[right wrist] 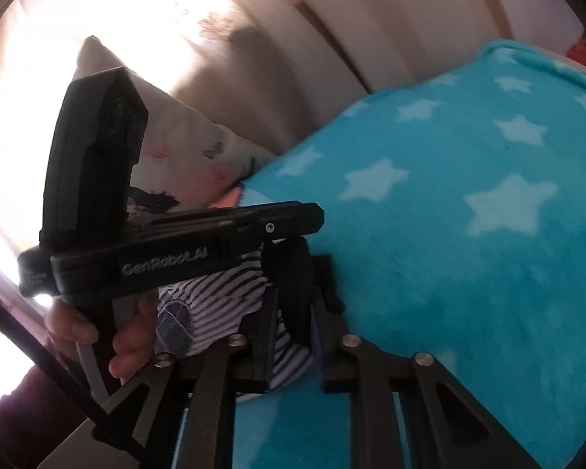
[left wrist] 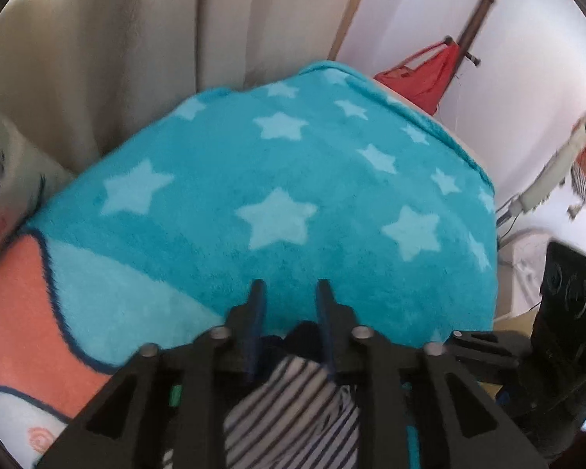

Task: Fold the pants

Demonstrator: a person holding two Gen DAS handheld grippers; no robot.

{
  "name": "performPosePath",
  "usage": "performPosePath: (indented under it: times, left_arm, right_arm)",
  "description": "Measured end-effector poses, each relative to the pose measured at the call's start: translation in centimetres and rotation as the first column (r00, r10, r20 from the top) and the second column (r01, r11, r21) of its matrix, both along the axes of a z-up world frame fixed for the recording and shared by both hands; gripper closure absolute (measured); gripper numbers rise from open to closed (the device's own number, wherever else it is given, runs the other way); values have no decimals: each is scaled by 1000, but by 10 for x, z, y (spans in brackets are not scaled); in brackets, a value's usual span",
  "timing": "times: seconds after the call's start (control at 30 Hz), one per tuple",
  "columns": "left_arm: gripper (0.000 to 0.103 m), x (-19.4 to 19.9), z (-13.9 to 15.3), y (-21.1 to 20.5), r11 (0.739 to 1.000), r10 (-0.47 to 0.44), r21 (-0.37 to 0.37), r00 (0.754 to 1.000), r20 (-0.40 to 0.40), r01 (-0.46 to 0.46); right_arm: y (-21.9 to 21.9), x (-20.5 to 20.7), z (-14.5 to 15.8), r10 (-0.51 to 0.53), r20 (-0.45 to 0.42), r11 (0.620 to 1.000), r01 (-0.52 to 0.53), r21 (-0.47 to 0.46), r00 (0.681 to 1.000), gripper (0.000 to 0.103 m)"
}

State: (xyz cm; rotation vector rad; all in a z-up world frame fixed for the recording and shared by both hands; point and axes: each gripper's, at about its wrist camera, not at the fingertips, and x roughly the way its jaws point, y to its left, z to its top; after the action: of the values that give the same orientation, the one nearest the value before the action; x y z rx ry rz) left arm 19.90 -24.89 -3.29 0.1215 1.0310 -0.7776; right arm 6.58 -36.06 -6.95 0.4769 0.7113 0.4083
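Note:
The pants [left wrist: 293, 402] are white with thin dark stripes and a navy waistband [left wrist: 304, 332]. They hang bunched at the near edge of a teal star blanket [left wrist: 293, 179]. My left gripper [left wrist: 291, 287] has its jaws parted, and the fabric lies low between the fingers without being pinched. In the right wrist view the striped pants [right wrist: 215, 301] show a navy patch. My right gripper [right wrist: 295, 293] is shut on the dark waistband fabric. A hand [right wrist: 93, 332] holds the left tool's black housing [right wrist: 168, 262] just left of it.
The fluffy blanket with pale stars covers a raised surface and has a coral and white patch [left wrist: 15, 297] at its left. Beige curtains [left wrist: 117, 58] hang behind it. A printed pillow [right wrist: 199, 144] lies at the left, and a red bag [left wrist: 426, 74] and a white wall [left wrist: 527, 58] are at the right.

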Motion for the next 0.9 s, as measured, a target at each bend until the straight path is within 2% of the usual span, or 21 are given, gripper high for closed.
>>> performPosePath:
  times: [0.03, 0.13, 0.2, 0.23, 0.27, 0.4, 0.53, 0.63, 0.67, 0.77, 0.83, 0.9]
  left_arm:
    - [65, 1, 1, 3, 1000, 13, -15, 1000, -7, -13]
    - [61, 3, 19, 21, 996, 48, -74, 999, -1, -47]
    - [53, -2, 36, 36, 993, 70, -99, 997, 32, -66]
    - [48, -6, 48, 48, 990, 89, -115, 994, 59, -82]
    - [46, -7, 54, 55, 988, 104, -122, 992, 72, -95]
    - [43, -16, 73, 93, 977, 183, -126, 977, 110, -169]
    - [43, -28, 69, 131, 957, 268, -139, 959, 89, -255]
    - [43, -47, 55, 160, 930, 355, -133, 931, 90, -342]
    - [43, -56, 48, 172, 914, 397, -134, 913, 95, -383]
    - [43, -77, 32, 202, 876, 473, -152, 878, 75, -459]
    - [43, -88, 19, 221, 851, 511, -165, 858, 44, -499]
    - [43, -93, 3, 238, 829, 547, -147, 837, 14, -539]
  right_arm:
    - [-2, -2, 0, -18, -1, 1000, 18, -11, 1000, 76]
    - [-5, -8, 1, -43, 1, 999, 43, -24, 999, 68]
    - [-4, -11, 8, -58, 22, 997, 59, -45, 998, 54]
    - [-4, -12, 11, -73, 34, 996, 75, -53, 997, 40]
    - [-7, -17, 16, -97, 58, 993, 100, -55, 994, 33]
    - [-15, -28, 31, -150, 104, 987, 155, -48, 983, 33]
    - [4, -38, 47, -53, 162, 999, 51, 16, 985, 34]
    - [38, -34, 50, 72, 159, 997, -78, 27, 985, 34]
    - [53, -28, 47, 115, 144, 992, -120, 26, 983, 34]
    - [79, -11, 40, 177, 110, 982, -183, 45, 978, 34]
    - [88, 2, 35, 215, 90, 970, -223, 97, 972, 34]
    - [95, 22, 23, 271, 41, 946, -274, 176, 962, 34]
